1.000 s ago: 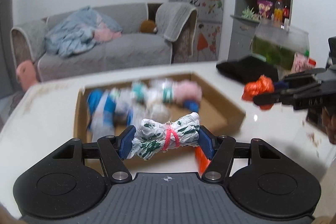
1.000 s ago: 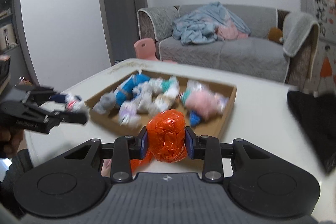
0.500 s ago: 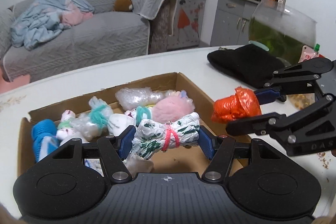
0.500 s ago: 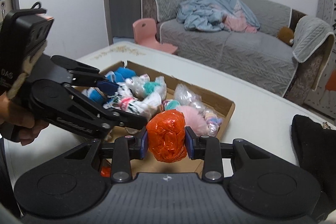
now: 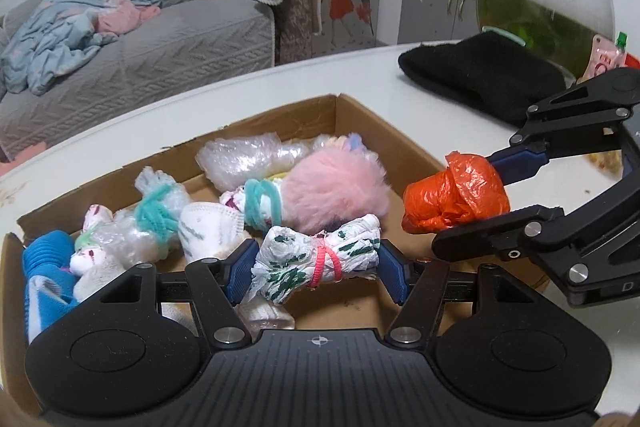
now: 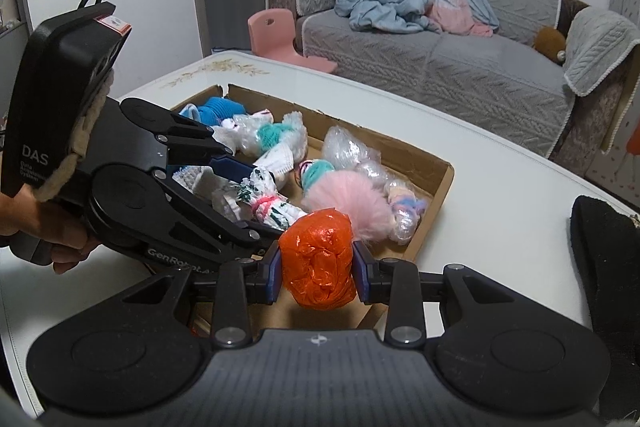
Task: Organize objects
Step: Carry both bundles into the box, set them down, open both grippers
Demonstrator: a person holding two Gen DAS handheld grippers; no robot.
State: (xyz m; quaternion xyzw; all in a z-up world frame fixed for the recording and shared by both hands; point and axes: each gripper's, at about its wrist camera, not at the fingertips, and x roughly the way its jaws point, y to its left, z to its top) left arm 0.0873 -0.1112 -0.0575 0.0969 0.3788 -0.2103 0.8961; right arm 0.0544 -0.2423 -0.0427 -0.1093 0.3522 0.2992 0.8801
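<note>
My left gripper (image 5: 318, 267) is shut on a white and green bag bundle (image 5: 320, 261) tied with a pink band, held above the front of an open cardboard box (image 5: 384, 125). My right gripper (image 6: 318, 273) is shut on an orange plastic bag bundle (image 6: 318, 261), held over the box's near right corner (image 6: 446, 171). The orange bundle (image 5: 456, 201) also shows in the left wrist view, and the white and green bundle (image 6: 268, 205) in the right wrist view. The box holds several bundles, among them a pink fluffy one (image 5: 332, 193) and a blue one (image 5: 44, 263).
The box sits on a white table (image 6: 500, 167). A black cloth (image 5: 480, 75) lies at the table's far right, with a glass fishbowl (image 5: 544, 7) behind it. A grey sofa (image 6: 440, 63) and a pink chair (image 6: 280, 35) stand beyond the table.
Both grippers have moved in over the box with their bundles, and they now sit close beside each other.
</note>
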